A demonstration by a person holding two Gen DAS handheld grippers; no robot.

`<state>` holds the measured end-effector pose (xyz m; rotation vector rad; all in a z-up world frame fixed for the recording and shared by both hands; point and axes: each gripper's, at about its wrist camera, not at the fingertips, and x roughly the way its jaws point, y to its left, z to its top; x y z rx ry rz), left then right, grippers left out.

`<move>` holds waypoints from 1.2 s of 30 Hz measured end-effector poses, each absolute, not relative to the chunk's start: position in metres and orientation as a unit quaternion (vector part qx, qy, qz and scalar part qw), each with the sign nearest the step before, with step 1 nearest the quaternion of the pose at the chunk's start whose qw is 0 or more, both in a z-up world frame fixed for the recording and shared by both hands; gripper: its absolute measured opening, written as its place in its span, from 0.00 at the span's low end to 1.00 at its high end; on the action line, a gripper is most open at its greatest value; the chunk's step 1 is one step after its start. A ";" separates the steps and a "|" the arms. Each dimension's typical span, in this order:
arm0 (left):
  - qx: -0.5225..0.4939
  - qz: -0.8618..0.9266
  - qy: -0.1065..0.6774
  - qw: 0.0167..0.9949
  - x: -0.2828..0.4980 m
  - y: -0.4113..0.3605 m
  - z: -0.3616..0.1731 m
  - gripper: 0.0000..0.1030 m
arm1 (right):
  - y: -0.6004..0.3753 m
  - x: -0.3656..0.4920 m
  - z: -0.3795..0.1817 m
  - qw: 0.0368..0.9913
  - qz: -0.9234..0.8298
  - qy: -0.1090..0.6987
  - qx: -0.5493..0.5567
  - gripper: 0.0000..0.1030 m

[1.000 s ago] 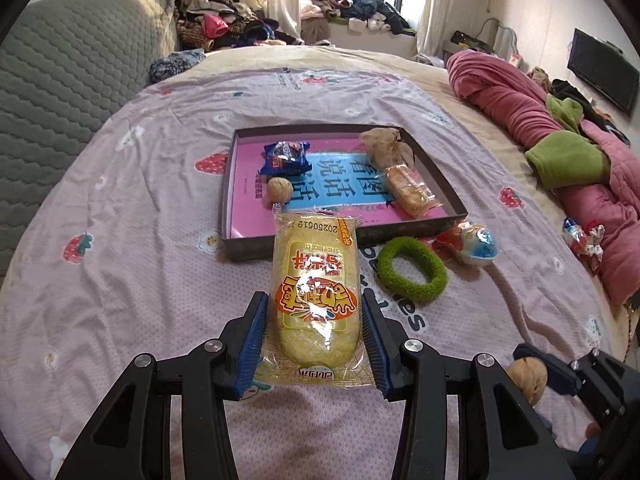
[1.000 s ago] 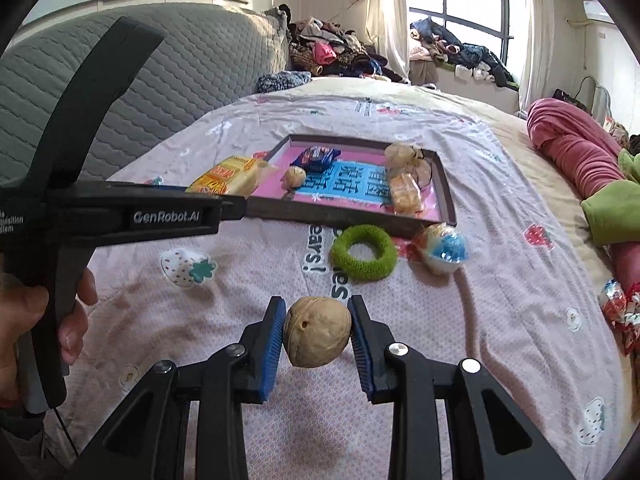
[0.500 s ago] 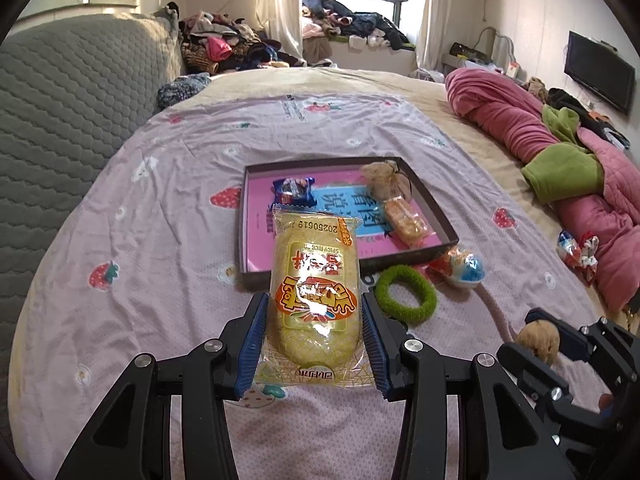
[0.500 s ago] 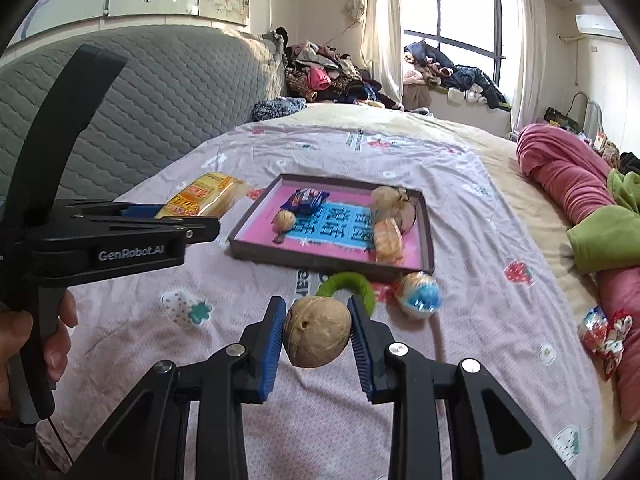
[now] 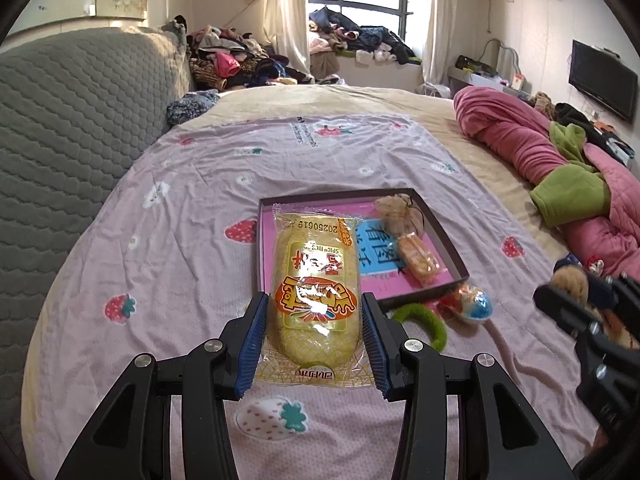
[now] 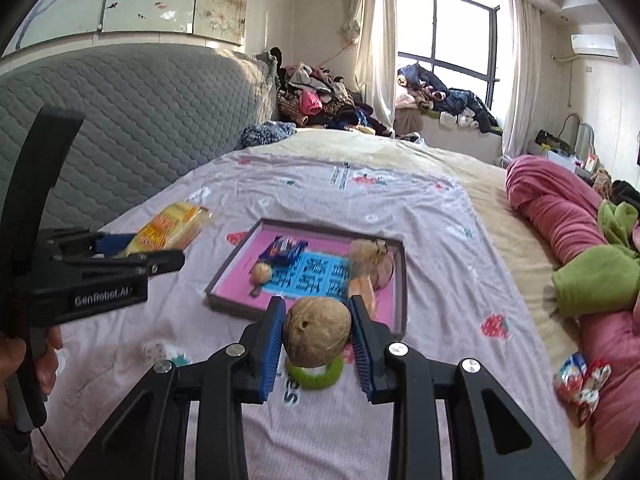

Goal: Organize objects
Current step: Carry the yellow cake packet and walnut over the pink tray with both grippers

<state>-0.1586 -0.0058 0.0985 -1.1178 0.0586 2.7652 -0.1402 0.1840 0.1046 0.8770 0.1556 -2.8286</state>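
Walnut (image 6: pixel 318 331) pinched in right gripper (image 6: pixel 316 334), snack packet (image 5: pixel 314 292) clamped in left gripper (image 5: pixel 314 320); could roll free short of tray (image 6: pixel 402 280) at 12 o'clock

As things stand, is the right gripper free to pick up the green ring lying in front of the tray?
Probably not yet. The right gripper is shut on a walnut and held above the green ring, so its jaws are occupied, though nothing else blocks the ring.

My left claw (image 5: pixel 314 336) angles down over the bed, pads clamped on a packet (image 5: pixel 314 292). My right claw (image 6: pixel 318 338) angles down too, pinching a walnut (image 6: pixel 317 331). My left hand (image 6: pixel 28 364) grips its handle.
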 end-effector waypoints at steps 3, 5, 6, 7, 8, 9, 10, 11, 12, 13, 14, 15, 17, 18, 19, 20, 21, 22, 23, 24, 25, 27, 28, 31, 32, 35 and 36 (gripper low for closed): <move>-0.370 0.925 0.021 0.080 -0.165 -0.005 0.103 0.46 | 0.185 -0.149 0.113 0.088 -0.953 0.051 0.286 0.32; -0.366 0.927 0.023 0.081 -0.170 -0.004 0.106 0.46 | 0.184 -0.157 0.118 0.089 -0.954 0.051 0.281 0.32; -0.365 0.927 0.024 0.082 -0.173 -0.003 0.108 0.46 | 0.183 -0.160 0.120 0.090 -0.954 0.051 0.280 0.32; -0.365 0.927 0.025 0.083 -0.176 -0.003 0.110 0.46 | 0.182 -0.165 0.122 0.090 -0.955 0.053 0.279 0.32; -0.362 0.928 0.026 0.083 -0.180 -0.002 0.112 0.46 | 0.181 -0.168 0.124 0.090 -0.955 0.054 0.278 0.32; -0.361 0.929 0.028 0.083 -0.184 -0.001 0.113 0.46 | 0.180 -0.172 0.126 0.090 -0.956 0.056 0.275 0.32; -0.360 0.929 0.031 0.082 -0.187 -0.001 0.115 0.46 | 0.179 -0.175 0.128 0.091 -0.956 0.057 0.274 0.32; -0.358 0.929 0.032 0.083 -0.191 0.000 0.116 0.46 | 0.178 -0.180 0.130 0.092 -0.956 0.058 0.271 0.32; -0.357 0.930 0.033 0.083 -0.195 0.001 0.118 0.46 | 0.177 -0.185 0.132 0.093 -0.956 0.058 0.270 0.32; -0.357 0.930 0.034 0.082 -0.201 0.001 0.119 0.46 | 0.176 -0.188 0.133 0.095 -0.957 0.059 0.270 0.32; -0.355 0.930 0.034 0.084 -0.204 0.002 0.121 0.46 | 0.174 -0.192 0.134 0.096 -0.957 0.060 0.268 0.32; -0.353 0.931 0.034 0.083 -0.208 0.003 0.123 0.46 | 0.173 -0.199 0.137 0.095 -0.957 0.060 0.266 0.32; -0.349 0.933 0.037 0.084 -0.216 0.005 0.125 0.46 | 0.173 -0.208 0.141 0.094 -0.959 0.059 0.260 0.32; -0.348 0.933 0.036 0.084 -0.220 0.006 0.126 0.46 | 0.173 -0.213 0.143 0.093 -0.960 0.058 0.257 0.32; -0.346 0.934 0.038 0.084 -0.223 0.006 0.127 0.46 | 0.173 -0.217 0.145 0.094 -0.960 0.058 0.256 0.32; -0.344 0.934 0.040 0.083 -0.227 0.007 0.128 0.46 | 0.172 -0.223 0.146 0.093 -0.961 0.059 0.253 0.32; -0.343 0.935 0.040 0.082 -0.230 0.008 0.128 0.46 | 0.172 -0.226 0.147 0.093 -0.962 0.058 0.251 0.32; -0.342 0.935 0.040 0.083 -0.235 0.009 0.128 0.46 | 0.172 -0.230 0.148 0.093 -0.962 0.059 0.249 0.32; -0.342 0.935 0.039 0.083 -0.238 0.009 0.127 0.46 | 0.172 -0.234 0.148 0.092 -0.962 0.059 0.248 0.32; -0.343 0.935 0.038 0.084 -0.241 0.009 0.126 0.46 | 0.171 -0.240 0.148 0.091 -0.963 0.061 0.246 0.32; -0.344 0.935 0.039 0.084 -0.245 0.009 0.123 0.46 | 0.171 -0.243 0.148 0.091 -0.963 0.062 0.246 0.32; -0.348 0.933 0.038 0.082 -0.253 0.008 0.116 0.46 | 0.169 -0.252 0.145 0.090 -0.963 0.062 0.246 0.32; -0.349 0.933 0.037 0.082 -0.256 0.009 0.114 0.46 | 0.168 -0.256 0.144 0.090 -0.963 0.063 0.246 0.32; -0.354 0.931 0.034 0.080 -0.267 0.006 0.101 0.46 | 0.164 -0.267 0.137 0.094 -0.962 0.061 0.248 0.32; -0.357 0.930 0.032 0.080 -0.271 0.005 0.096 0.46 | 0.164 -0.272 0.134 0.095 -0.962 0.058 0.249 0.32; -0.367 0.927 0.029 0.078 -0.280 0.002 0.078 0.46 | 0.161 -0.284 0.120 0.100 -0.960 0.047 0.258 0.32; -0.370 0.925 0.029 0.077 -0.282 0.001 0.072 0.46 | 0.160 -0.288 0.113 0.103 -0.959 0.045 0.261 0.32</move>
